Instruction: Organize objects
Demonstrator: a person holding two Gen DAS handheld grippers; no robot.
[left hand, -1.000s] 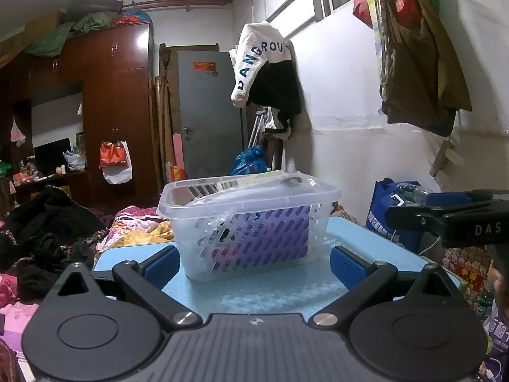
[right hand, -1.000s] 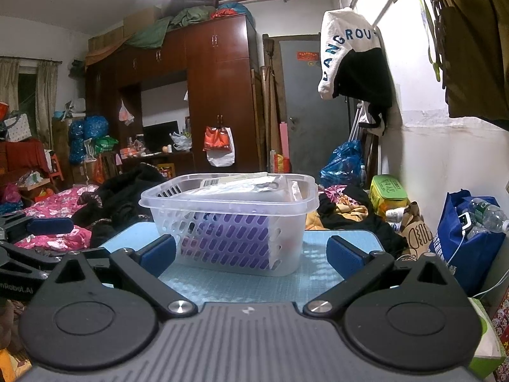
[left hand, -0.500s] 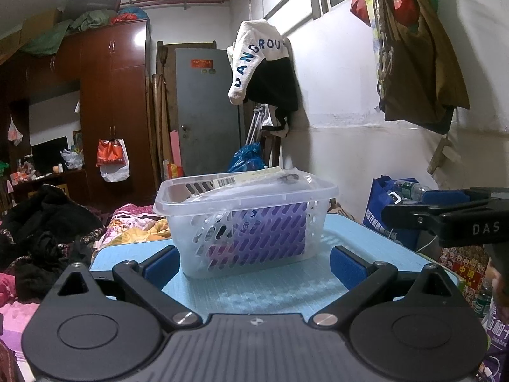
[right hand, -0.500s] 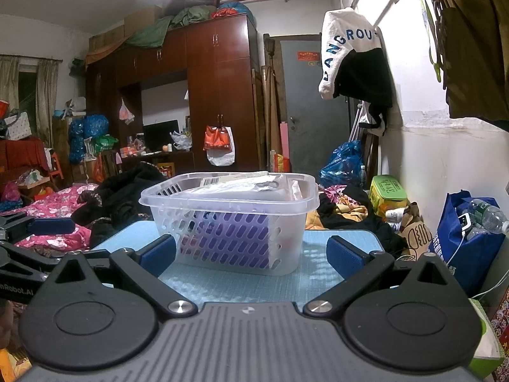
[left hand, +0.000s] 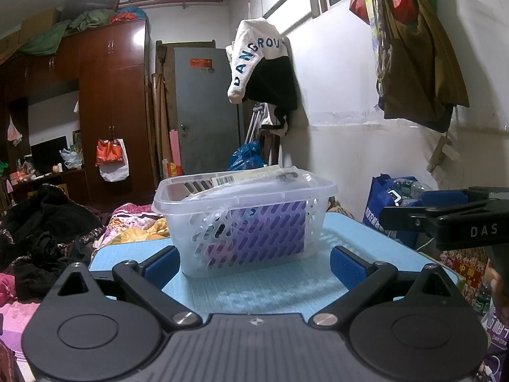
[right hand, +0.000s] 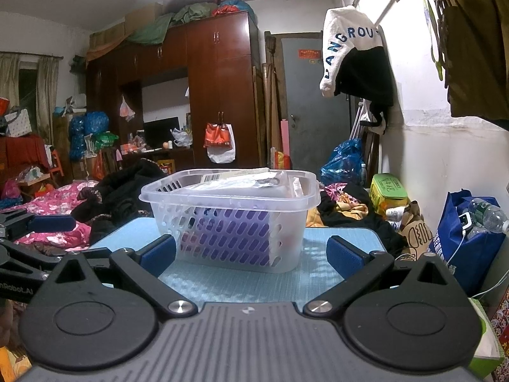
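A clear perforated plastic basket (left hand: pixel 245 219) stands on a light blue table (left hand: pixel 270 289); it also shows in the right wrist view (right hand: pixel 229 219). Inside it are a purple box (left hand: pixel 270 232) and flat clear-wrapped packets (left hand: pixel 251 178) lying across the top. My left gripper (left hand: pixel 253 264) is open and empty, just in front of the basket. My right gripper (right hand: pixel 251 254) is open and empty, also just in front of the basket. The right gripper shows at the right edge of the left wrist view (left hand: pixel 451 219); the left gripper shows at the left edge of the right wrist view (right hand: pixel 35 238).
A white wall with hanging clothes (left hand: pixel 264 67) runs along the right. A blue bag with bottles (right hand: pixel 470 238) stands on the floor beside the table. A bed with dark clothes (left hand: pixel 41 232) lies to the left. A wardrobe (right hand: pixel 216 95) and a grey door (left hand: pixel 206 108) stand behind.
The left wrist view has drifted slightly; the basket sits a little left and lower in it. The right wrist view is nearly unchanged. Both grippers stay open.
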